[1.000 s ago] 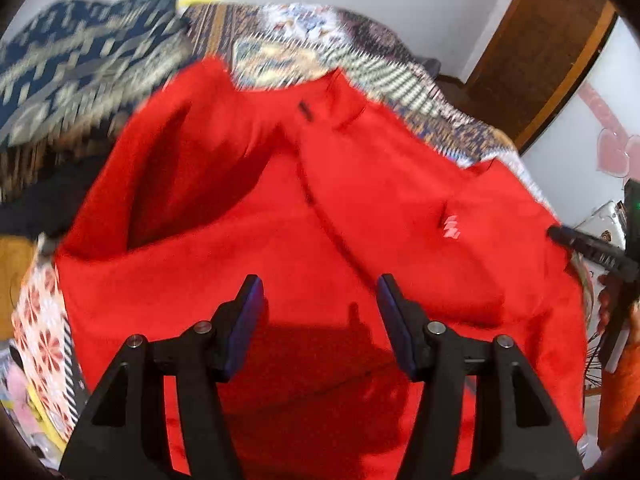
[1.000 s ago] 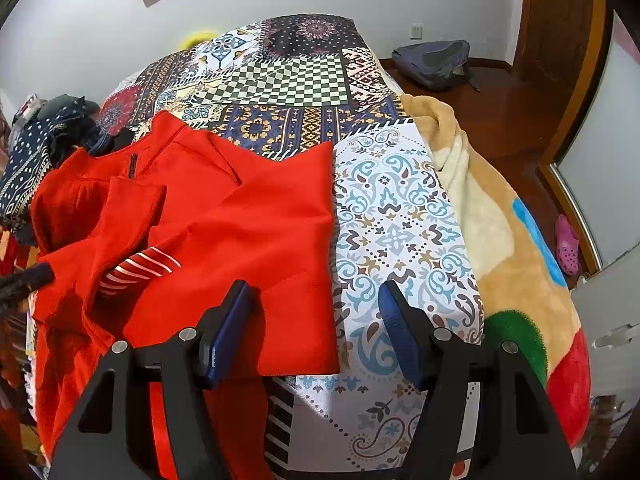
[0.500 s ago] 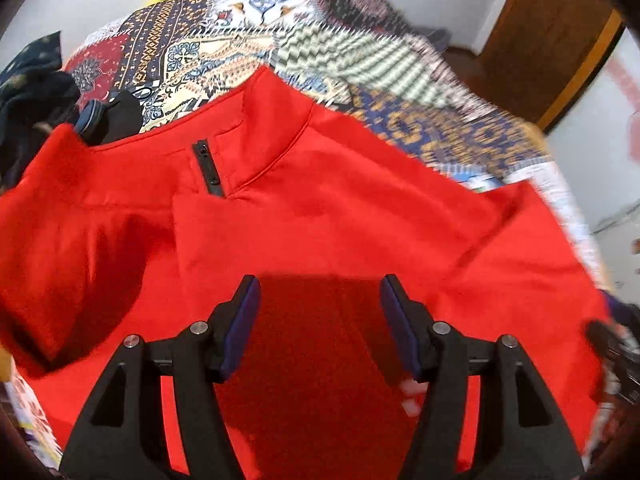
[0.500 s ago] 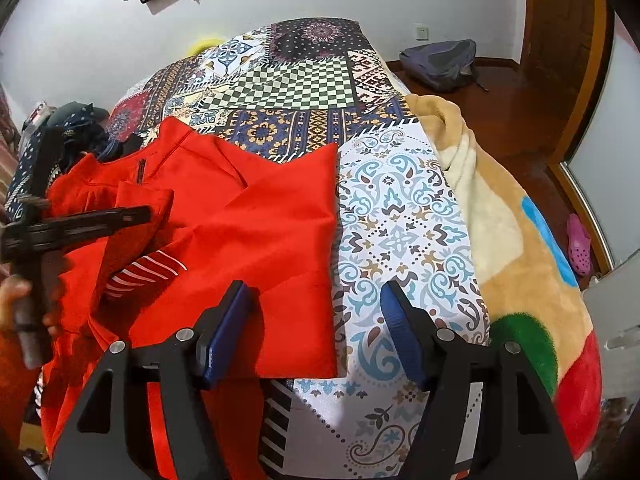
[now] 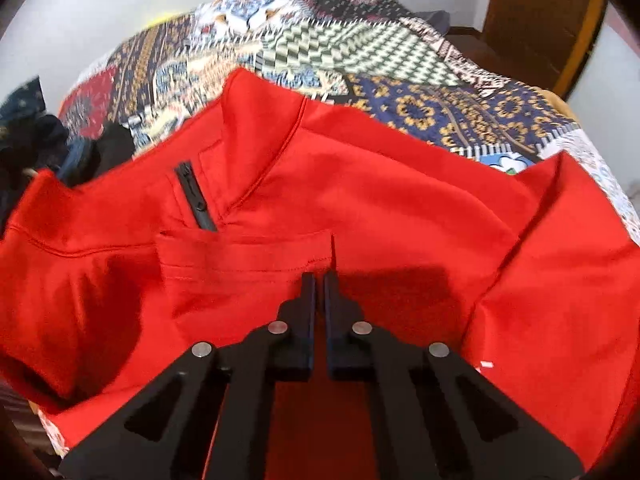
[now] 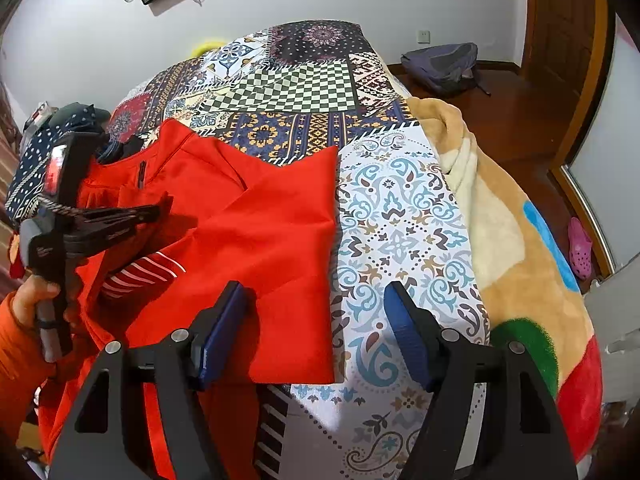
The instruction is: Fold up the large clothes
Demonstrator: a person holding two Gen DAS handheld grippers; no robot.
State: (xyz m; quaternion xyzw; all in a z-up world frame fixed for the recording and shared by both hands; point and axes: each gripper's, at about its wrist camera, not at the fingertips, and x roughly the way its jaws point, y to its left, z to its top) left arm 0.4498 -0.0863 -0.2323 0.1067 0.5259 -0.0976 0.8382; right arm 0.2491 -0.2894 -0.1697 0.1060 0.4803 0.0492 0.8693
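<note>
A red zip-neck top (image 5: 360, 184) (image 6: 260, 232) lies spread on the bed, collar toward the far side, with a black zipper (image 5: 196, 200) at the neck. One sleeve is folded across its chest, and the cuff (image 5: 240, 256) lies just below the zipper. My left gripper (image 5: 319, 280) (image 6: 154, 212) points down at that cuff's corner, jaws pressed together on the red cloth. My right gripper (image 6: 316, 304) hovers over the top's right edge. Its jaws are opening, and no pad touches anything. White stripes (image 6: 140, 272) show on the folded part.
A patchwork bedspread (image 6: 304, 88) (image 5: 360, 48) covers the bed. A tan fleece blanket (image 6: 500, 220) drapes the right side. Dark clothes (image 6: 32, 152) are piled at the left. On the floor are a grey backpack (image 6: 444, 64) and a pink shoe (image 6: 580, 248).
My left gripper moved across the top toward the collar, came down by the folded sleeve's cuff, and its jaws went from wide apart to shut. The right gripper kept still.
</note>
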